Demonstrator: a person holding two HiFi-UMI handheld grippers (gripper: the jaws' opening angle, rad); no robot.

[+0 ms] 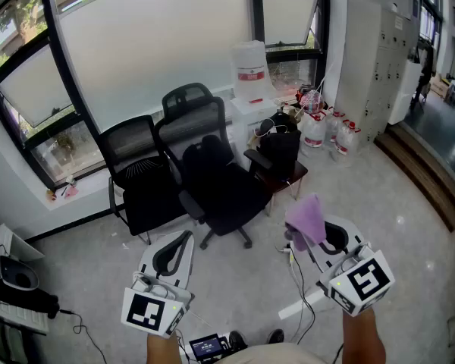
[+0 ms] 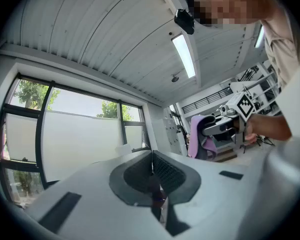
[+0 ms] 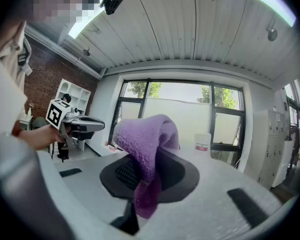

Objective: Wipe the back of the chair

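Note:
A black office chair (image 1: 216, 174) stands in the middle of the room with its back (image 1: 193, 123) toward the window. Both grippers are held low, well short of it. My right gripper (image 1: 309, 241) is shut on a purple cloth (image 1: 305, 217), which bunches over the jaws and hangs down between them (image 3: 146, 156). My left gripper (image 1: 183, 240) is shut with nothing in it; its ribbed pads (image 2: 165, 171) meet. From the left gripper view the right gripper (image 2: 225, 126) and the cloth (image 2: 196, 136) show off to the right. Both gripper views point up at the ceiling.
A black mesh chair (image 1: 136, 165) stands left of the office chair and a third chair back (image 1: 186, 97) behind it. A side table with a black bag (image 1: 280, 150), a water dispenser (image 1: 252, 74), jugs (image 1: 326, 131), white lockers (image 1: 379, 59) and a floor step (image 1: 417, 169) are to the right. Cables (image 1: 299, 283) trail near my feet.

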